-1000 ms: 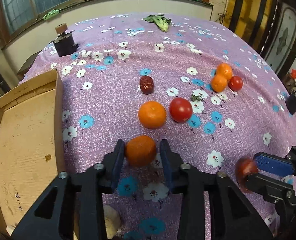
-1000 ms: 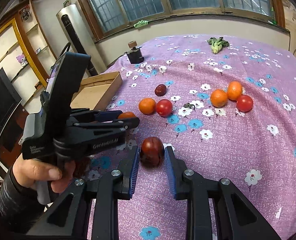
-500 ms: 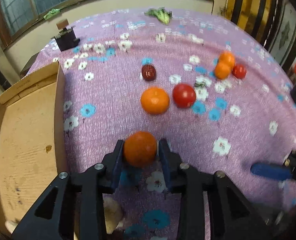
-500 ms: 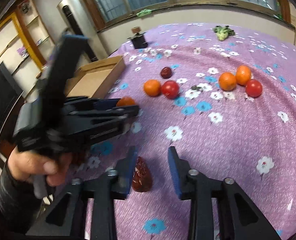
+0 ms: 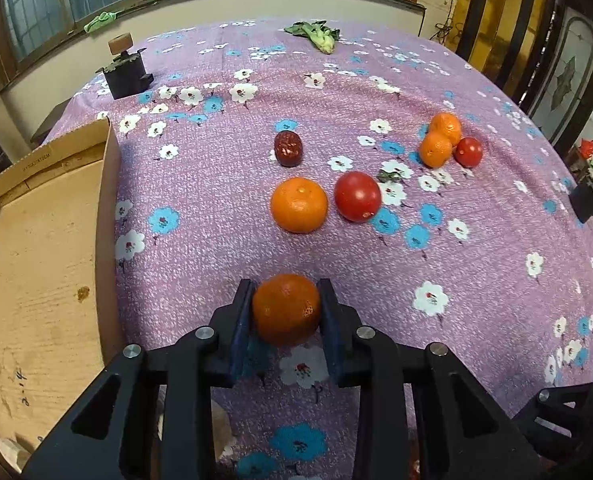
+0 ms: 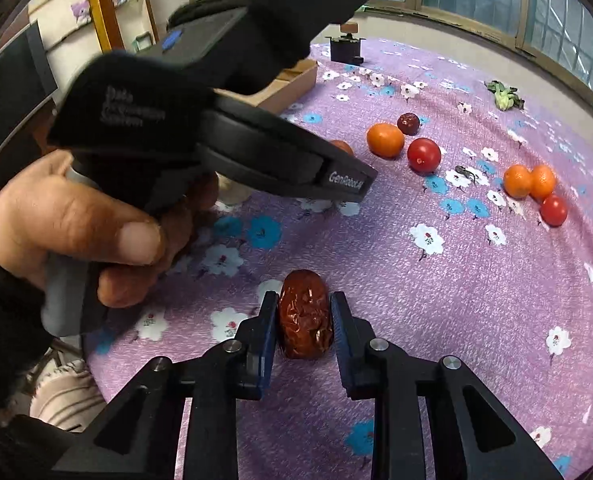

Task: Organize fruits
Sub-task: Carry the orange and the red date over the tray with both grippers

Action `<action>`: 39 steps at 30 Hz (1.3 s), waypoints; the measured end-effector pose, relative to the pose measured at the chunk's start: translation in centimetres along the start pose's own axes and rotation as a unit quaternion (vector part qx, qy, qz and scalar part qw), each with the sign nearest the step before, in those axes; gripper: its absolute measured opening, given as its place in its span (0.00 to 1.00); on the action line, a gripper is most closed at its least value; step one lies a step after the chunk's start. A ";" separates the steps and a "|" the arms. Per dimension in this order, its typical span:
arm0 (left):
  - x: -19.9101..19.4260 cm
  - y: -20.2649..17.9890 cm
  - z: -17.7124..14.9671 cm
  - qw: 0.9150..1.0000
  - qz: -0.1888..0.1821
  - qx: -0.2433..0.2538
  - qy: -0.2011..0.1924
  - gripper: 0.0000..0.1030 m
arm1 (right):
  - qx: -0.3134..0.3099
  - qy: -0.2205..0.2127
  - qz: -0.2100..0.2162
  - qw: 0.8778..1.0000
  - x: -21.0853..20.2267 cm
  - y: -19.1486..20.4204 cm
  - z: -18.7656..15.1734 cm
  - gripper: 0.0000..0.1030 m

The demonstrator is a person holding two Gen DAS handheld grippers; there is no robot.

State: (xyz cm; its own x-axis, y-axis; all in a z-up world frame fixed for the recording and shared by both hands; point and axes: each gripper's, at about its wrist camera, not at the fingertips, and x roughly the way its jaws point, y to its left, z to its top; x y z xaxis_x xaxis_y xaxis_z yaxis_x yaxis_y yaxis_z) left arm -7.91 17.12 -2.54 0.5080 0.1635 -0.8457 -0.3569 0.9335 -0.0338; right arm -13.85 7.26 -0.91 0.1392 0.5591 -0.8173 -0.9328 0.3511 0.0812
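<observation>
Mandarin (image 5: 286, 309) was clamped between the left gripper (image 5: 285, 320) pads, just above the floral cloth (image 5: 496, 320), near the cardboard box (image 5: 36, 280). Red date (image 6: 305, 314) sat pinched in the right gripper (image 6: 304, 332), whose jaws had just been closing, date between them. Box looked bare as far as visible, so nothing sorted yet. Left on cloth: 1 mandarin (image 5: 299, 204) w/ tomato (image 5: 357, 197), another date (image 5: 288, 148), plus 2 mandarins (image 5: 440, 138) & a small tomato (image 5: 469, 151) further off.

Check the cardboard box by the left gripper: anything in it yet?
Empty as far as shown: the cardboard box shows only bare, stained bottom. Its nearest corner runs out of frame, so cannot tell there.
</observation>
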 end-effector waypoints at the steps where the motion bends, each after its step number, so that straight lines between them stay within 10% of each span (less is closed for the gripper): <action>1: -0.2 0.1 -0.2 1.000 -0.003 -0.001 -0.002 0.27 | 0.007 -0.004 0.008 1.000 -0.3 -0.2 -0.1 0.25; 39: -8.3 13.1 -5.3 0.987 0.091 -0.115 -0.061 0.27 | 0.022 -0.047 0.105 0.993 -0.3 3.5 7.9 0.25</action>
State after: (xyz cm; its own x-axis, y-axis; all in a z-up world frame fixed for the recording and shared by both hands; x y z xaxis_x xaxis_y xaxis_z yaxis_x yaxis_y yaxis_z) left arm -21.01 26.26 1.23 0.5044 0.3723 -0.7791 -0.6120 0.7906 -0.0185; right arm -14.55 14.24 4.15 -0.0245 0.6898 -0.7236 -0.9295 0.2507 0.2704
